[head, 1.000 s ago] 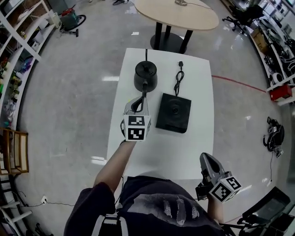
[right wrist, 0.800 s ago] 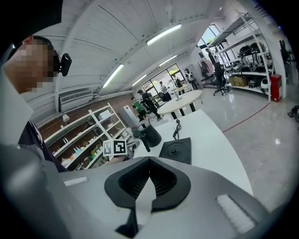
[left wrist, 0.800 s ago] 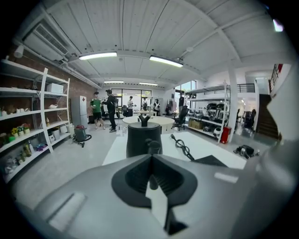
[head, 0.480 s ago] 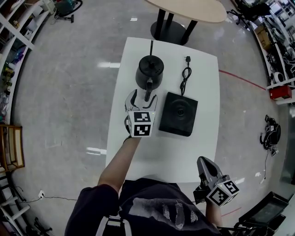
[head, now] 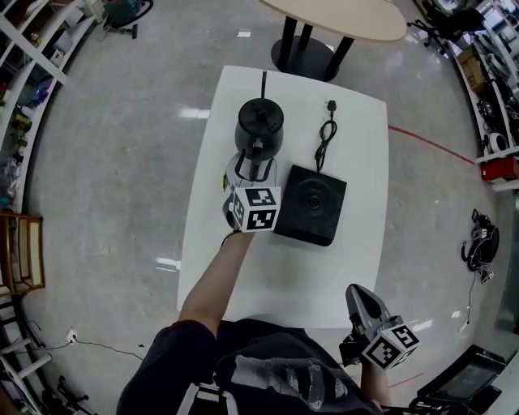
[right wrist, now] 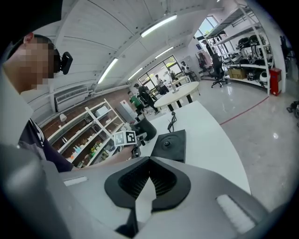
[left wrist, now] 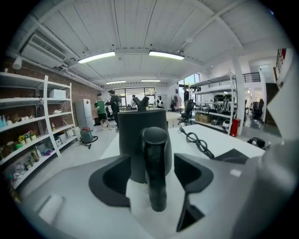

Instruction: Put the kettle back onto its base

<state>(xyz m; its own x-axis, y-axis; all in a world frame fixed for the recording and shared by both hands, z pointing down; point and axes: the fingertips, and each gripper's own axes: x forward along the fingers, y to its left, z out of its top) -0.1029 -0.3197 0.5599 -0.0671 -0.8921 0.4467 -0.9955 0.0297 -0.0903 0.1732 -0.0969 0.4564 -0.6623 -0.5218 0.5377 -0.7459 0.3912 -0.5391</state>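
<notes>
A black kettle (head: pixel 259 126) stands at the far left of the white table (head: pixel 357 259), its upright handle (head: pixel 258 158) facing me. My left gripper (head: pixel 253 166) straddles that handle. In the left gripper view the handle (left wrist: pixel 155 168) rises between the two jaws with a gap on each side, and the jaws are closing. The flat black base (head: pixel 310 203) lies just right of the kettle, bare, with its cord (head: pixel 326 134) trailing away behind it. My right gripper (head: pixel 358 293) hangs at the table's near right edge, jaws together and holding nothing; the base (right wrist: pixel 170 144) shows ahead of it.
A round wooden table (head: pixel 340 16) on a black foot stands beyond the white one. Shelving (head: pixel 32 49) lines the left wall. People (left wrist: pixel 100 109) stand far off in the room. Bare tabletop lies in front of the base.
The left gripper has moved forward and down to the kettle, and its jaws, shut a second ago, now stand apart around the handle. The right gripper has sunk a little.
</notes>
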